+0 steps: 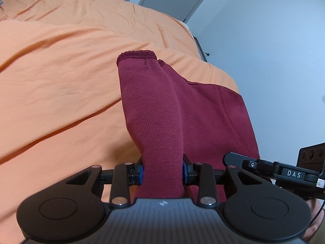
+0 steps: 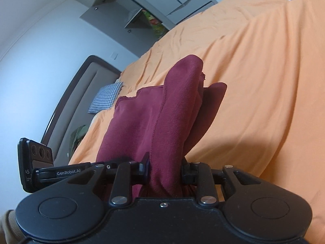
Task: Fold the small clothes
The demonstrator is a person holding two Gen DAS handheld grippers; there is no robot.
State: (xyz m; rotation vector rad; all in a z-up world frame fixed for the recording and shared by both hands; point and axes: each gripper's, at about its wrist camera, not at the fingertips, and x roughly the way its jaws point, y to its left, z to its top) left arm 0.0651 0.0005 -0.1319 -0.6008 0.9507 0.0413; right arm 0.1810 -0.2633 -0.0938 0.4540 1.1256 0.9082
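Maroon knit garment hangs over the orange bedspread; left gripper and right gripper each clamp a bunched end, seemingly to lay it flat for folding.

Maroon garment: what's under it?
The maroon garment is pinched by the left gripper and the right gripper. An orange bedsheet shows around and beneath it. Whatever lies directly under the cloth is covered, and I can't tell if it touches the sheet.
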